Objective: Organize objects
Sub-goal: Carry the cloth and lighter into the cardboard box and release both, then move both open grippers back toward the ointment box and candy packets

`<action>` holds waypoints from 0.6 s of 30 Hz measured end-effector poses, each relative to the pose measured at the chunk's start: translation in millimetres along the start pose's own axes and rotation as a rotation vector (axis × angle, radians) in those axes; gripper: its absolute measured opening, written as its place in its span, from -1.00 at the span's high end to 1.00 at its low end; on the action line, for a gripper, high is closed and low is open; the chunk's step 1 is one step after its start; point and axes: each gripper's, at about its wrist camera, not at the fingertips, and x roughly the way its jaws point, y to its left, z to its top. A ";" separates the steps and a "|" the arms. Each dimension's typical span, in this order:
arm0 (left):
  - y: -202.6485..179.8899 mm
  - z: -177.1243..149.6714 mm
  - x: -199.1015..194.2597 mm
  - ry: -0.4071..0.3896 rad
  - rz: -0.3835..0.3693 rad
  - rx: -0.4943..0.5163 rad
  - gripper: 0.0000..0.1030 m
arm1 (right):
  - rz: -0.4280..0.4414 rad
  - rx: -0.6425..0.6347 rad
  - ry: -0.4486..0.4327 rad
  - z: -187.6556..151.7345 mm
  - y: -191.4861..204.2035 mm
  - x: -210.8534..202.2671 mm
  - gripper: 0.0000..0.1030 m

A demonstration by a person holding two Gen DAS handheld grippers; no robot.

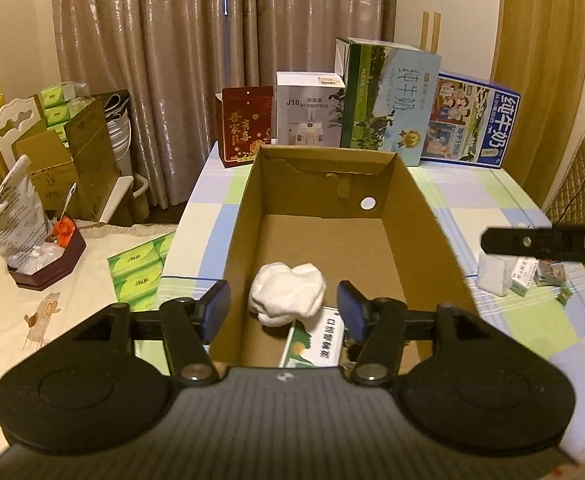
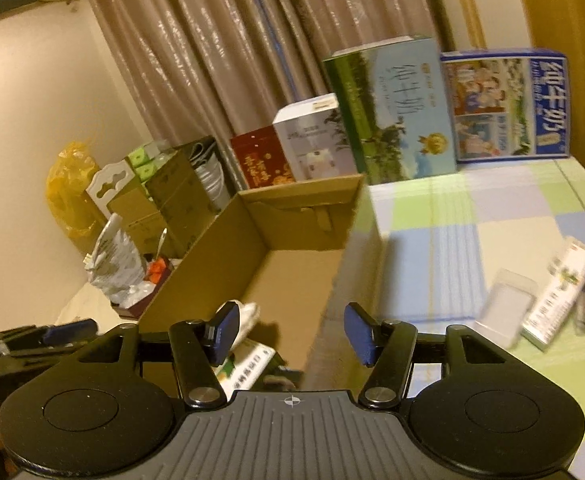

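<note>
Hovering: left gripper (image 1: 283, 312) hangs over the near end of the box (image 1: 432, 236), jaws spread wide, nothing between them.
Cloth: white bundle (image 1: 287, 298) sits on the box floor, dead ahead at 12 o'clock between the left pads, not touched by either.
Carton: green-and-white carton (image 1: 312, 346) lies flat in the box at 6 o'clock of the cloth, touching it.
Right gripper: (image 2: 290, 332) jaws wide apart and empty, straddling the box's right wall (image 2: 332, 300); picture blurred.
From the right: cloth (image 2: 248, 316) peeks out just behind the left pad, at 10 o'clock of the tool's centre; carton (image 2: 244, 364) lies below it.
Loose bits: white packet (image 2: 506, 306) and slim box (image 2: 558, 296) lie on the checked cloth-covered table (image 2: 452, 216) at 3 o'clock of the right gripper, well apart from it.
Back row: red box (image 1: 246, 126), humidifier box (image 1: 310, 110) and two milk cartons (image 1: 388, 100) stand at 12 o'clock beyond the box.
Cross-view: right gripper's finger (image 1: 540, 240) pokes in at 3 o'clock of the left view.
</note>
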 end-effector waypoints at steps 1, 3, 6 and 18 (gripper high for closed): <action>-2.3 -0.8 -4.7 -0.003 -0.001 -0.003 -0.17 | -0.007 0.004 -0.003 -3.0 -1.7 -7.9 -0.14; -9.2 -2.9 -14.9 -0.006 -0.009 -0.004 -0.19 | -0.020 0.011 -0.002 -10.2 -4.6 -24.8 -0.21; -22.0 -7.4 -31.8 -0.012 -0.021 -0.007 -0.37 | -0.044 0.010 -0.013 -21.5 -9.5 -51.5 -0.39; -94.4 -28.6 -90.6 -0.072 -0.098 0.008 -0.98 | -0.187 0.011 -0.056 -64.7 -54.8 -153.5 -0.90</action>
